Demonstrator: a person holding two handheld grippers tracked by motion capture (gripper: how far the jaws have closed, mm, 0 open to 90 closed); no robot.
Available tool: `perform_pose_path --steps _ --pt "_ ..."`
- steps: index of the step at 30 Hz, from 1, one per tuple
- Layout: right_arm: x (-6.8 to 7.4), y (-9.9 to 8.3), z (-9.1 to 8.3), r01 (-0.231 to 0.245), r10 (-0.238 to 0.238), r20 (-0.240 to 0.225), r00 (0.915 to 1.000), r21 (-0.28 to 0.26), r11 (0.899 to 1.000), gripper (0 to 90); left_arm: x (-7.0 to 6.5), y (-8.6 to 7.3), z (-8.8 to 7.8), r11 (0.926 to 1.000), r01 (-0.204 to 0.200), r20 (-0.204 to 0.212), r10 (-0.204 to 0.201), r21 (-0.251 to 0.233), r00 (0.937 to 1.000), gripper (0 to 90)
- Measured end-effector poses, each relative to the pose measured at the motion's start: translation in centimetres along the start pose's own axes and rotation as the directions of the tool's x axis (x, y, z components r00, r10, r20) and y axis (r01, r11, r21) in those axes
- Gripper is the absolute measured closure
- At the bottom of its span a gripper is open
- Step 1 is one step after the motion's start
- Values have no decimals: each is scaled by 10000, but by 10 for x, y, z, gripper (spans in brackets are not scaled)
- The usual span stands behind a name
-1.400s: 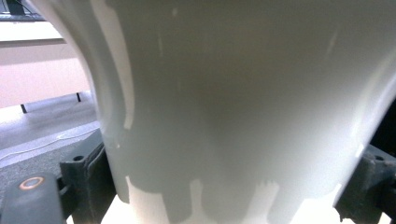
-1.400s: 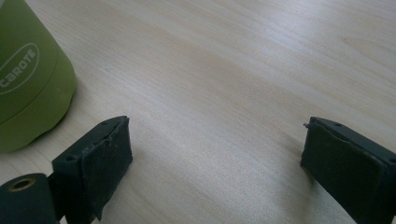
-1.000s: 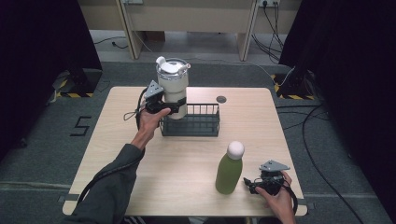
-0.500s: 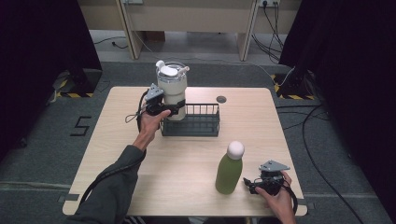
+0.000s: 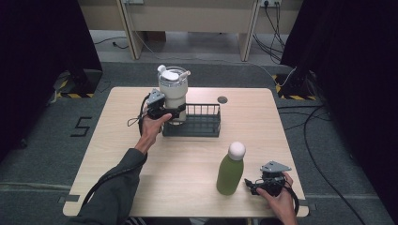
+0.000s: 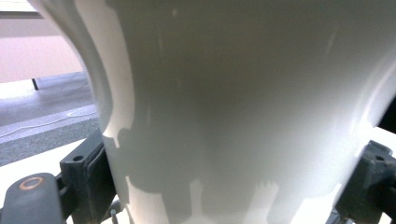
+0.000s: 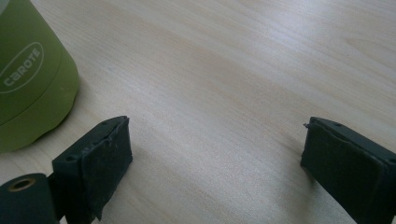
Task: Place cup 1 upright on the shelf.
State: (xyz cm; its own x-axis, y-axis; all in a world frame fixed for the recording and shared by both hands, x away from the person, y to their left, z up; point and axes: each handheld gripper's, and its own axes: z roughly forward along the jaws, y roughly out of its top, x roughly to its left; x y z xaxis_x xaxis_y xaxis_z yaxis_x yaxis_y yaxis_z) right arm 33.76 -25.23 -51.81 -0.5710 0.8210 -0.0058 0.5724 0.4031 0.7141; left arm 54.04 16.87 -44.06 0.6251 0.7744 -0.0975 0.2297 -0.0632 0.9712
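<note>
Lowering over the black wire basket (image 5: 197,123), the tall cream lidded tumbler (image 5: 172,93) stays clamped in the left gripper (image 5: 165,112); the right gripper (image 5: 263,183) rests wide open.

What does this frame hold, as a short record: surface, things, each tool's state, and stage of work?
surface: wooden table
things: white tumbler, black wire basket, green bottle with white cap
left tool: shut on tumbler, holding it at the basket's left end; whether it rests inside cannot be told
right tool: open, low over the table beside the bottle, not touching it
bottle: upright on the table, outside the basket
stage: tumbler at the basket, bottle not yet grasped
</note>
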Motion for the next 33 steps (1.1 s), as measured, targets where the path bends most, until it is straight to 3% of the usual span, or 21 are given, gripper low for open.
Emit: perform_pose_path --steps 10,16,25,26,31,33 --pt "0 0 0 -1 1 -6 10000 -7 10000 86 -1 -12 1 9995 -264 -58 265 161 9996 109" --pt "0 0 0 21 -21 -9 10000 -12 10000 86 0 -13 -1 9999 -115 -38 116 129 9999 107" --pt "1 0 0 17 -17 -16 10000 -1 10000 86 -4 -14 -1 9963 -751 114 747 411 9971 101" --pt "1 0 0 17 -17 -16 10000 0 10000 86 -4 -14 -1 9964 -802 120 799 271 9967 99" --pt "1 0 0 23 -23 -19 10000 -1 10000 86 -3 -21 -1 9992 -363 7 363 -174 9993 77" --pt "1 0 0 27 -27 -20 10000 -1 10000 86 -4 -22 -1 9998 -149 48 149 -103 9999 65"
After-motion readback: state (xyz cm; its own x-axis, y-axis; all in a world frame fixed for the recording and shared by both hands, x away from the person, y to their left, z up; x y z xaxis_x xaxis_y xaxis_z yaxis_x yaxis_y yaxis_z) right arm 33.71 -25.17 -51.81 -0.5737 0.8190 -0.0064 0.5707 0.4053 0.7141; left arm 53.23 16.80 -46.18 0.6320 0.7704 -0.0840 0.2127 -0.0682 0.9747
